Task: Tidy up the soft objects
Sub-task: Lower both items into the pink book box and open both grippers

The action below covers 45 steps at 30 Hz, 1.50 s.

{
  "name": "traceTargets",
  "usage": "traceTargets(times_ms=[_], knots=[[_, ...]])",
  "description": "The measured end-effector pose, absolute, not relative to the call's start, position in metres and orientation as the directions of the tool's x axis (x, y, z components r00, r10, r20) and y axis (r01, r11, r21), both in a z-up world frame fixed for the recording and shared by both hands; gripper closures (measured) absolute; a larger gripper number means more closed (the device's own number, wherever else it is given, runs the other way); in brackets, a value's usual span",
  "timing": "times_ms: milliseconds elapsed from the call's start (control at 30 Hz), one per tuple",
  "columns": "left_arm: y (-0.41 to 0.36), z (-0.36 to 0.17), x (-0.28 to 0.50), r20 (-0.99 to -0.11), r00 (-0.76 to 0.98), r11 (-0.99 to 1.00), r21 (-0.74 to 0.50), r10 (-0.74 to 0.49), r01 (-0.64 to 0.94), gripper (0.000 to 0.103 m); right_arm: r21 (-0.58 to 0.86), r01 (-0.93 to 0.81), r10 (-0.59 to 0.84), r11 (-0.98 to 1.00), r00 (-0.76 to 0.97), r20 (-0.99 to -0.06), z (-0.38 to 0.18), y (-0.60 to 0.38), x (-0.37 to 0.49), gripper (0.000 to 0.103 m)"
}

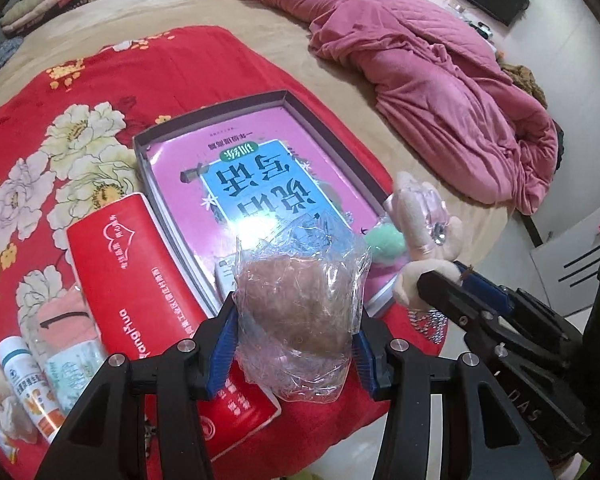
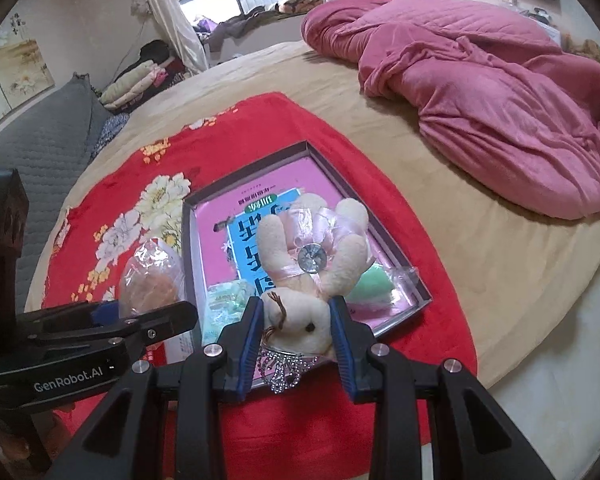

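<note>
both grippers loaded above the tray on the red blanket.

the left gripper, bottom centre of its view, is clamped on a brown soft object in a plastic bag. the right gripper, bottom centre of its view, is clamped on a cream plush toy with a pink ribbon and a gem. the tray, mid-frame, holds a pink book and a green pom-pom. a red packet lies just left of the tray.
</note>
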<state>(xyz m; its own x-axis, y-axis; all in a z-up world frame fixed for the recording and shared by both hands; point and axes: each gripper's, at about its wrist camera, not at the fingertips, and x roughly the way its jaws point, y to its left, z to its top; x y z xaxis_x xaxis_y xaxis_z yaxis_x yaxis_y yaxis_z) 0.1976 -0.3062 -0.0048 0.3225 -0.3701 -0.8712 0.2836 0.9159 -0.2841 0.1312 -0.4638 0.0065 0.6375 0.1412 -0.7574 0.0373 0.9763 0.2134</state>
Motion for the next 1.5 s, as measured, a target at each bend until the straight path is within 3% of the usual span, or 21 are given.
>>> traceTargets(times_ms=[400, 733, 1500], knots=[[-0.310, -0.026, 0.225, -0.890, 0.280, 0.918, -0.283, -0.359, 0.277, 0.051, 0.221, -0.001, 0.184, 0.975, 0.554, -0.812, -0.039, -0.449, 0.160, 0.069], [-0.316, -0.044, 0.234, -0.907, 0.245, 0.921, -0.271, -0.342, 0.280, 0.051, 0.153, 0.056, 0.103, 0.987, 0.511, -0.853, -0.063, -0.454, 0.173, 0.068], [-0.354, -0.056, 0.232, -0.916, 0.194, 0.890, -0.261, -0.350, 0.374, 0.051, 0.111, 0.108, 0.027, 0.988, 0.589, -0.808, -0.029, -0.486, 0.139, 0.061]])
